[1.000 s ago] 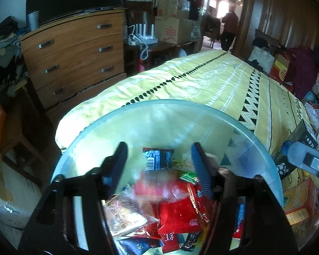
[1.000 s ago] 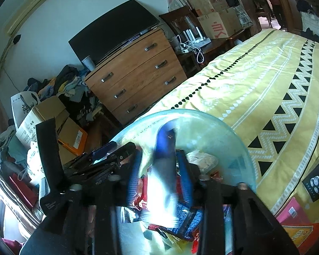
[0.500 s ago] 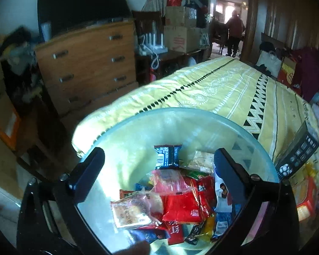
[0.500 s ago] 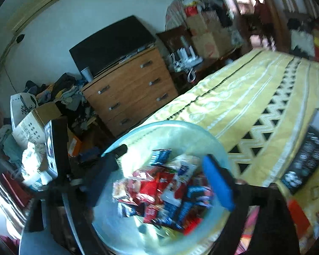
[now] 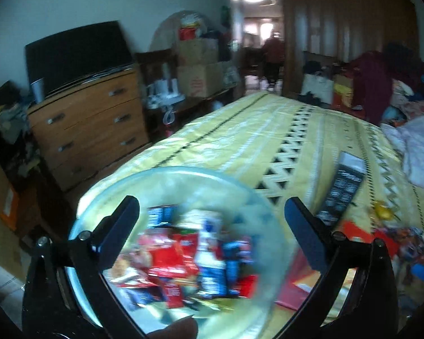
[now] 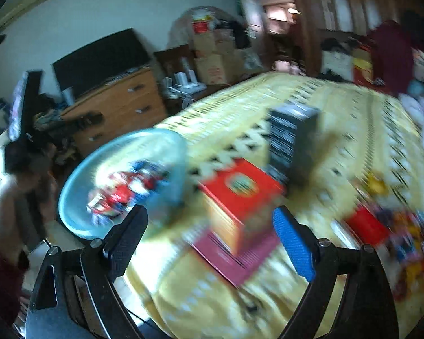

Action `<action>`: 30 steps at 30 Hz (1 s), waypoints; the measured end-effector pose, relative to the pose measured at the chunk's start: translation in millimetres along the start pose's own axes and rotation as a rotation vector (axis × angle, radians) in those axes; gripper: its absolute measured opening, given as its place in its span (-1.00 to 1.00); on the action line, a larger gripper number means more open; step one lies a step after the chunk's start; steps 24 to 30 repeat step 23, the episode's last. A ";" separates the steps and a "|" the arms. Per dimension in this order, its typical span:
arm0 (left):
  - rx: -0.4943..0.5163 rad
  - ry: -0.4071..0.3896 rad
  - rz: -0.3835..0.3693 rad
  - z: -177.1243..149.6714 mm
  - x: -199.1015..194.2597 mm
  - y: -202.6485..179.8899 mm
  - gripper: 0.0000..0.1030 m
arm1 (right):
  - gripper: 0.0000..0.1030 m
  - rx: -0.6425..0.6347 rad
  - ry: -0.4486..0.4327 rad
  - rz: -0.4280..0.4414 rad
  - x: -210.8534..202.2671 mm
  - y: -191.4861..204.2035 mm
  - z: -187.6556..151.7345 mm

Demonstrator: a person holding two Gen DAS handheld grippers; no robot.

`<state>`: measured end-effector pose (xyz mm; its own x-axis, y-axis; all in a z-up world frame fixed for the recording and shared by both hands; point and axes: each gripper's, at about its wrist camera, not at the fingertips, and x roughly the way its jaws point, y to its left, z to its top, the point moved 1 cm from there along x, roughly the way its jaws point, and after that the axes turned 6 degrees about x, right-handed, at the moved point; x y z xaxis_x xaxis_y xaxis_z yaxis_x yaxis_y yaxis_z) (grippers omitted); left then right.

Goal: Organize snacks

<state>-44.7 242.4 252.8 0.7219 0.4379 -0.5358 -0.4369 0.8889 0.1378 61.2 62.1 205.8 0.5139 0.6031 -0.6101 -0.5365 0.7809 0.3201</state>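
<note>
Both claws are spread, nothing between the jaws. The left claw (image 5: 212, 220) hangs over the bowl (image 5: 183, 175) of snacks (image 5: 195, 257) on the bed (image 5: 268, 130). The right claw (image 6: 209, 226) points at a red box (image 6: 240, 189) beside the bowl.

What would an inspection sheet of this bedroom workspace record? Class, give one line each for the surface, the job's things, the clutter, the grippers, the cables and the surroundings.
Surface: bed under a yellow patterned cover.
Job's things: clear bowl at the bed's near corner holding snack packets; more loose snacks on the cover beyond the boxes.
Clutter: red box on a pink booklet, black box behind it.
Grippers: left gripper open over the bowl, empty; right gripper open, empty.
Cables: white cords, blurred, on the side table.
Surroundings: wooden dresser, stacked cardboard boxes, clothes piles, a person in the doorway.
</note>
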 end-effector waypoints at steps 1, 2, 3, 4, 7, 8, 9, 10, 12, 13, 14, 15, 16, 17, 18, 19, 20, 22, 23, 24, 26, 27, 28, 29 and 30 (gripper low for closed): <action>0.011 -0.005 -0.015 0.1 -2.6 -9.7 1.00 | 0.79 0.011 0.001 -0.015 -4.8 -8.8 -4.8; 0.025 -0.007 -0.030 0.0 -4.4 -20.0 1.00 | 0.79 0.030 0.001 -0.044 -13.2 -23.6 -13.3; 0.046 -0.009 -0.050 -0.3 -5.7 -34.9 1.00 | 0.79 0.044 0.001 -0.058 -17.9 -33.4 -17.9; 0.057 -0.010 -0.060 -0.4 -7.0 -43.8 1.00 | 0.79 0.062 0.000 -0.072 -24.6 -44.1 -24.4; 0.104 -0.011 -0.116 -3.6 -9.7 -81.4 1.00 | 0.79 0.113 -0.008 -0.119 -43.6 -76.0 -40.4; 0.112 -0.012 -0.127 -5.4 -11.3 -89.6 1.00 | 0.79 0.128 -0.009 -0.133 -49.9 -86.9 -46.2; 0.127 -0.015 -0.150 -8.7 -12.3 -103.6 1.00 | 0.79 0.142 -0.009 -0.146 -55.2 -96.7 -50.3; 0.139 -0.018 -0.176 -12.6 -14.0 -116.1 1.00 | 0.79 0.153 -0.009 -0.158 -59.6 -105.4 -55.5; 0.144 -0.002 -0.293 -26.9 -11.2 -147.7 1.00 | 0.79 0.178 -0.004 -0.193 -68.0 -124.7 -67.9; 0.144 0.032 -0.365 -37.1 -5.7 -164.3 1.00 | 0.79 0.194 0.001 -0.209 -71.7 -134.9 -75.2; 0.160 0.107 -0.451 -53.4 7.2 -188.4 1.00 | 0.79 0.217 0.011 -0.231 -74.9 -146.9 -84.4; 0.175 0.169 -0.491 -68.9 18.9 -208.3 1.00 | 0.79 0.250 0.025 -0.247 -78.1 -160.0 -95.3; 0.186 0.215 -0.504 -80.7 27.4 -221.9 1.00 | 0.79 0.276 0.036 -0.256 -79.4 -168.0 -104.2; 0.206 0.284 -0.502 -96.7 39.8 -238.8 1.00 | 0.79 0.301 0.051 -0.272 -82.2 -178.8 -115.2; 0.239 0.355 -0.491 -114.6 53.2 -255.9 1.00 | 0.79 0.317 0.066 -0.289 -83.8 -187.8 -125.3; 0.251 0.391 -0.498 -127.8 61.9 -266.2 1.00 | 0.79 0.330 0.079 -0.300 -86.2 -194.8 -134.3; 0.256 0.404 -0.497 -141.5 69.7 -274.5 1.00 | 0.79 0.343 0.090 -0.309 -87.1 -200.6 -142.2; 0.275 0.409 -0.472 -156.8 78.4 -284.4 1.00 | 0.79 0.363 0.103 -0.322 -89.6 -209.9 -154.3; 0.282 0.415 -0.469 -162.4 83.4 -287.2 1.00 | 0.79 0.377 0.108 -0.327 -90.4 -216.7 -159.9; 0.282 0.415 -0.469 -162.4 83.4 -287.2 1.00 | 0.79 0.377 0.108 -0.327 -90.4 -216.7 -159.9; 0.282 0.415 -0.469 -162.4 83.4 -287.2 1.00 | 0.79 0.377 0.108 -0.327 -90.4 -216.7 -159.9; 0.282 0.415 -0.469 -162.4 83.4 -287.2 1.00 | 0.79 0.377 0.108 -0.327 -90.4 -216.7 -159.9; 0.282 0.415 -0.469 -162.4 83.4 -287.2 1.00 | 0.79 0.377 0.108 -0.327 -90.4 -216.7 -159.9; 0.282 0.415 -0.469 -162.4 83.4 -287.2 1.00 | 0.79 0.377 0.108 -0.327 -90.4 -216.7 -159.9; 0.282 0.415 -0.469 -162.4 83.4 -287.2 1.00 | 0.79 0.377 0.108 -0.327 -90.4 -216.7 -159.9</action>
